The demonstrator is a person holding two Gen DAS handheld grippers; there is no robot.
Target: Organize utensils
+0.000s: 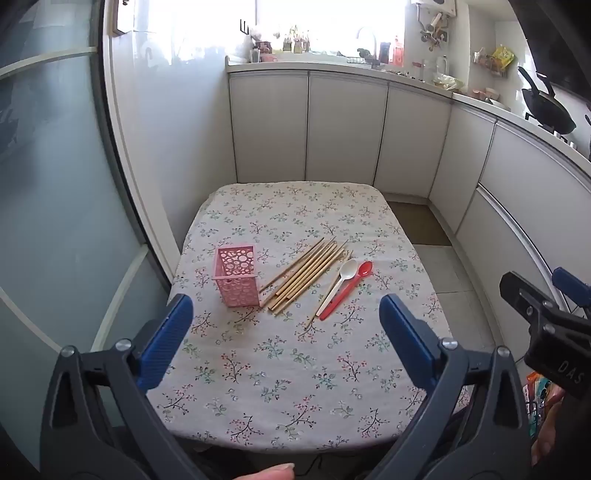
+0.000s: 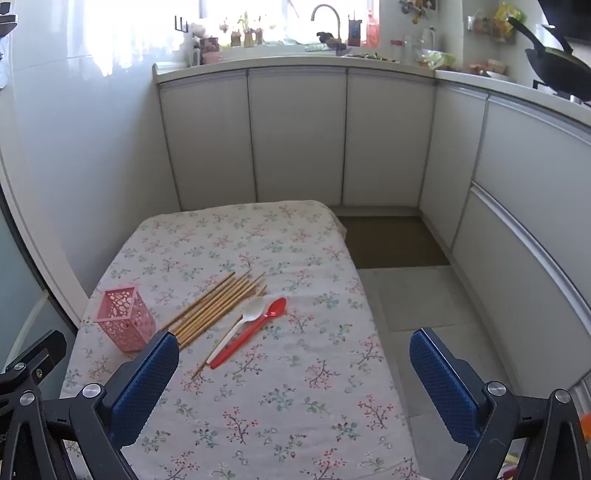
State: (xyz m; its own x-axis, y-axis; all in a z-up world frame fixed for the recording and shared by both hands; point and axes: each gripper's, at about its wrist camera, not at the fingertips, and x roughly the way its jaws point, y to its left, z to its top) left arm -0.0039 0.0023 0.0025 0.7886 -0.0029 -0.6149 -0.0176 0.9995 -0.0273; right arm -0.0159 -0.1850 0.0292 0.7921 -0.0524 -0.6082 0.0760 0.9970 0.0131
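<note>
A: What lies on the table point(image 1: 314, 387)?

B: A flowered cloth covers it. Near the left edge stands a pink holder point(image 1: 237, 276) with round cut-outs, upright and with nothing sticking out of its top. Just to its right lies a bundle of wooden chopsticks point(image 1: 308, 271), side by side, slanting from near-left to far-right. Right of those rest a white spoon point(image 1: 338, 286) and a red spoon point(image 1: 347, 290), touching along their handles, bowls at the far end. One loose chopstick point(image 1: 325, 299) lies under the white spoon's handle.

A: And the grippers?

B: The left gripper point(image 1: 286, 325) hangs above the near half of the table, its blue pads spread wide with nothing between them. The right gripper point(image 2: 293, 365) is spread wide as well and holds nothing; its right pad sits over the floor beyond the table's right edge.

A: Behind the table?

B: White cabinets point(image 2: 297, 136) under a counter with a tap point(image 2: 327, 18) by a bright window, and a dark pan point(image 2: 557, 70) at the far right.
</note>
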